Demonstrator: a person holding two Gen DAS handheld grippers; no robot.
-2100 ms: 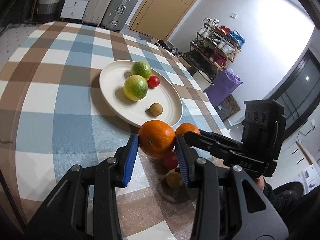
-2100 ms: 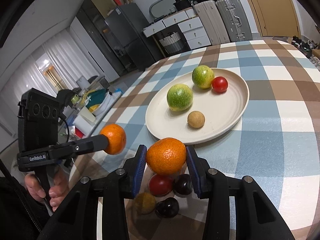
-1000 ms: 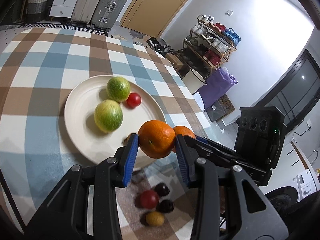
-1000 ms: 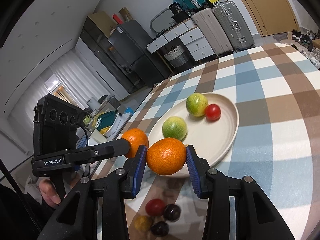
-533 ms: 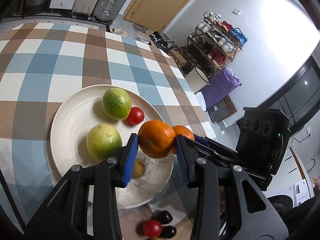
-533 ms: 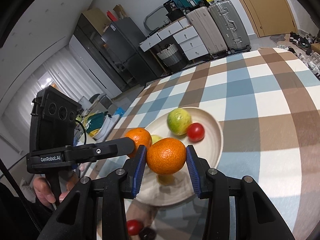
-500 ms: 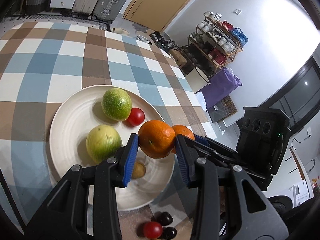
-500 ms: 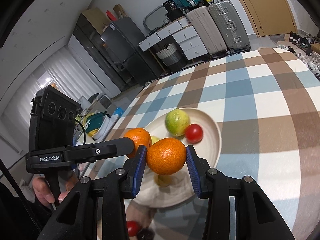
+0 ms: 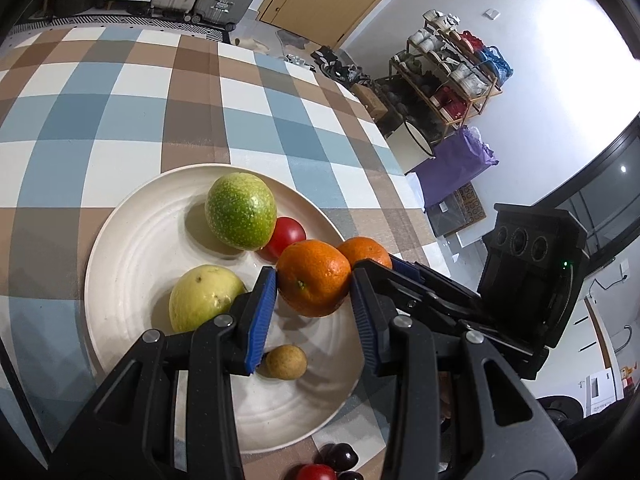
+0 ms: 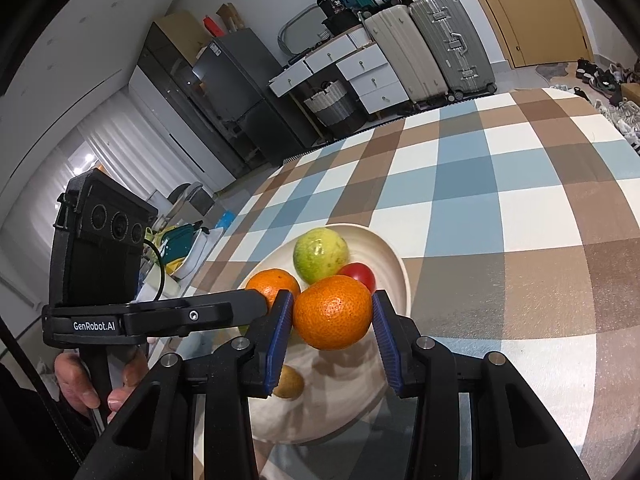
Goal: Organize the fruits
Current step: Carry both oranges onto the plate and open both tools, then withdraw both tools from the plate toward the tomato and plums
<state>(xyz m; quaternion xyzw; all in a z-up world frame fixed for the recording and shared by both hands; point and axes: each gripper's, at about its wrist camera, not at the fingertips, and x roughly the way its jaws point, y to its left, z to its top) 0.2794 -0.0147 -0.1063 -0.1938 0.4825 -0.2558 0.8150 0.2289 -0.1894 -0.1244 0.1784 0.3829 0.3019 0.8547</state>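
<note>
Both oranges now over the plate (image 9: 120, 240), each clamped in fingers; cherries (image 9: 338, 456) only in left view.

Lived-in home, checked tablecloth (image 9: 120, 92), suitcases (image 10: 436, 52), fridge (image 10: 240, 80), shoe rack (image 9: 452, 76)

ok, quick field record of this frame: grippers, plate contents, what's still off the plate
left gripper: shut on an orange, over the plate
right gripper: shut on a second orange, over the plate
plate: cream, on the checked tablecloth
on plate: green fruit, yellow-green fruit, red tomato, small tan fruit
off plate: red and dark small fruits on the cloth at the plate's near edge
</note>
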